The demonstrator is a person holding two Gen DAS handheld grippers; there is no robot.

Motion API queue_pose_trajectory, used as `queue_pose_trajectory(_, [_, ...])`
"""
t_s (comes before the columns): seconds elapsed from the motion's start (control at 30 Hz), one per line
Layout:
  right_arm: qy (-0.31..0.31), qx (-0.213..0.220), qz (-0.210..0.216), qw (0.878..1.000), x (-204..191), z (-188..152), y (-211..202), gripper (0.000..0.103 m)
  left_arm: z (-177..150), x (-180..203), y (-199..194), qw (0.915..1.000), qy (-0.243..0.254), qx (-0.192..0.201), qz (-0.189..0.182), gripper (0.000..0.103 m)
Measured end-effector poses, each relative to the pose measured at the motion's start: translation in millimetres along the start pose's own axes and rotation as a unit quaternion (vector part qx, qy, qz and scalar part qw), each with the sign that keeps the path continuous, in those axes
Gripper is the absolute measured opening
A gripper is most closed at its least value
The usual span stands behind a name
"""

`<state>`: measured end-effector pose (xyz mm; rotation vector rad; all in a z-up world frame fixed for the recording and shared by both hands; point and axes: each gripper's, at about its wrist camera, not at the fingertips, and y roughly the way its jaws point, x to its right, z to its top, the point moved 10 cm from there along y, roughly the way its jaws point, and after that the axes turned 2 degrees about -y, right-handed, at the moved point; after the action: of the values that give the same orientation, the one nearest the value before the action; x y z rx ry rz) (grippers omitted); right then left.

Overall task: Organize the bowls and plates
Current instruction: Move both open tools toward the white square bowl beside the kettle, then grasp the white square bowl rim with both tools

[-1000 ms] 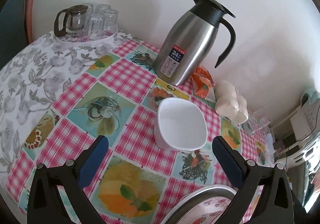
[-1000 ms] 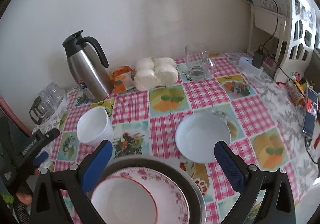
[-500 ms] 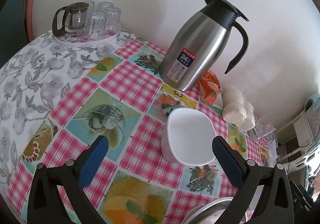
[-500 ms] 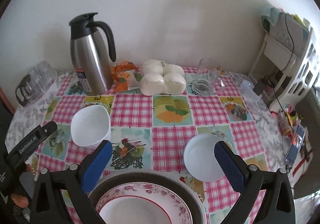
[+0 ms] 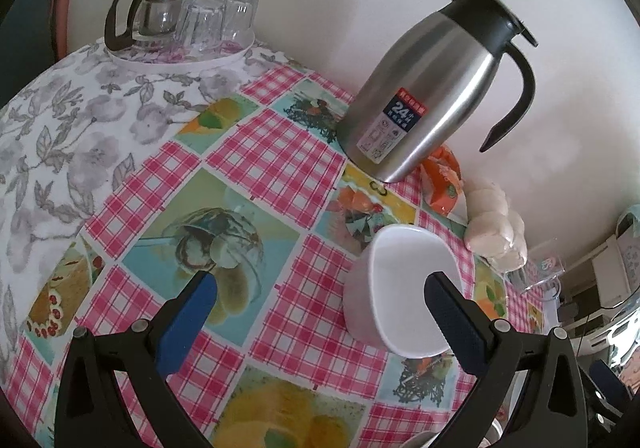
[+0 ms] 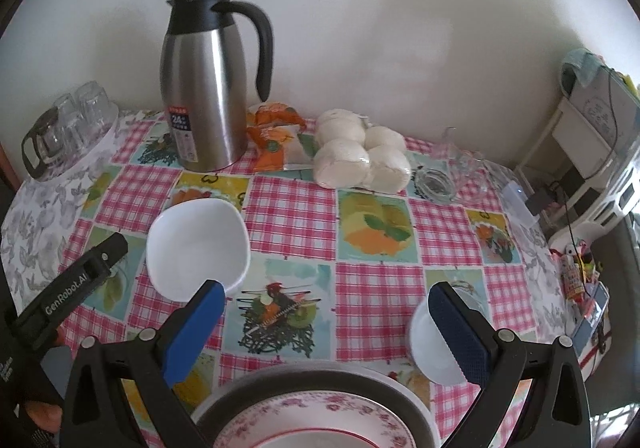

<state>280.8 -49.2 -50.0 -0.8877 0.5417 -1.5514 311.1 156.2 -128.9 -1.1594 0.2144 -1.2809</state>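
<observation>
Both views have drawn nearer the desk (image 6: 372, 216) since the earlier frames. Left tongs (image 5: 320, 302) spread wide, empty, right pad overlapping the squarish white bowl (image 5: 404, 288) near the steel jug (image 5: 424, 96). Right tongs (image 6: 332, 318) likewise gaping, empty, above a floral plate (image 6: 320, 416) in a grey-rimmed dish; a round white bowl (image 6: 428, 344) sits right.

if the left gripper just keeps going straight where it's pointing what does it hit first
Most likely the tablecloth: the open left gripper aims left of the white square bowl, which sits by its right finger. The steel jug stands farther back.
</observation>
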Motion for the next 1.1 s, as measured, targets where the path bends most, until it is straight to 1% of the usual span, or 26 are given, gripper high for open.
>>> queue_pose_trajectory(0.07, [-0.001, -0.007, 0.013, 1.000, -11, 2, 8, 0.103, 2, -2, 2, 1.0000, -0.002, 0.001, 0.000, 0.103])
queue_pose_trajectory(0.1, [0.001, -0.009, 0.025, 1.000, -15, 3, 10, 0.103, 2, -4, 3, 1.0000, -0.002, 0.000, 0.002, 0.103])
queue_pose_trajectory(0.13, [0.007, -0.016, 0.049, 0.999, -23, 5, 15, 0.103, 3, -5, 4, 1.0000, -0.002, -0.002, 0.003, 0.103])
queue_pose_trajectory(0.17, [0.011, -0.023, 0.057, 0.998, -27, 5, 19, 0.103, 3, -7, 5, 1.0000, -0.003, -0.004, 0.003, 0.103])
queue_pose_trajectory(0.3, [0.017, -0.042, 0.062, 0.997, -39, 8, 36, 0.103, 1, -12, 14, 0.9997, -0.014, -0.021, 0.000, 0.103])
queue_pose_trajectory(0.4, [0.026, -0.065, 0.069, 0.995, -43, 9, 51, 0.101, -3, -11, 23, 0.9993, -0.014, -0.033, -0.003, 0.103])
queue_pose_trajectory(0.47, [0.034, -0.078, 0.073, 0.994, -43, 8, 62, 0.096, -6, -9, 26, 0.9993, -0.013, -0.036, -0.002, 0.100])
queue_pose_trajectory(0.53, [0.037, -0.092, 0.078, 0.992, -45, 7, 71, 0.086, -8, -8, 31, 0.9991, -0.010, -0.041, 0.002, 0.097])
queue_pose_trajectory(0.57, [0.040, -0.100, 0.080, 0.991, -46, 6, 76, 0.084, -9, -8, 32, 0.9990, -0.010, -0.043, -0.001, 0.094])
queue_pose_trajectory(0.6, [0.041, -0.106, 0.080, 0.990, -46, 5, 79, 0.080, -11, -6, 35, 0.9987, -0.012, -0.049, -0.009, 0.094])
queue_pose_trajectory(0.63, [0.041, -0.110, 0.080, 0.990, -47, 5, 83, 0.076, -12, -4, 37, 0.9984, -0.013, -0.053, -0.015, 0.093])
queue_pose_trajectory(0.67, [0.040, -0.115, 0.079, 0.989, -48, 3, 87, 0.074, -13, -3, 38, 0.9981, -0.015, -0.055, -0.020, 0.093])
queue_pose_trajectory(0.73, [0.038, -0.125, 0.080, 0.988, -50, -1, 93, 0.066, -14, -1, 40, 0.9981, -0.014, -0.055, -0.024, 0.093])
queue_pose_trajectory(0.77, [0.039, -0.132, 0.084, 0.987, -52, -4, 97, 0.064, -14, 1, 40, 0.9981, -0.012, -0.055, -0.025, 0.090])
queue_pose_trajectory(0.8, [0.041, -0.139, 0.088, 0.986, -54, -6, 100, 0.060, -15, 2, 41, 0.9981, -0.011, -0.056, -0.026, 0.087])
queue_pose_trajectory(0.83, [0.044, -0.146, 0.092, 0.984, -56, -9, 104, 0.054, -16, 5, 42, 0.9978, -0.008, -0.059, -0.030, 0.078])
queue_pose_trajectory(0.87, [0.048, -0.154, 0.095, 0.982, -58, -12, 108, 0.052, -17, 7, 45, 0.9974, -0.007, -0.063, -0.034, 0.074])
queue_pose_trajectory(0.93, [0.051, -0.165, 0.098, 0.980, -61, -18, 114, 0.043, -22, 10, 50, 0.9966, -0.005, -0.072, -0.040, 0.066])
queue_pose_trajectory(1.03, [0.052, -0.176, 0.101, 0.978, -66, -22, 121, 0.037, -29, 14, 58, 0.9954, -0.003, -0.084, -0.045, 0.053])
queue_pose_trajectory(1.07, [0.053, -0.178, 0.101, 0.977, -67, -23, 123, 0.037, -31, 15, 60, 0.9951, -0.002, -0.088, -0.045, 0.051])
queue_pose_trajectory(1.1, [0.054, -0.179, 0.102, 0.977, -68, -23, 124, 0.036, -32, 15, 62, 0.9949, -0.002, -0.090, -0.045, 0.046])
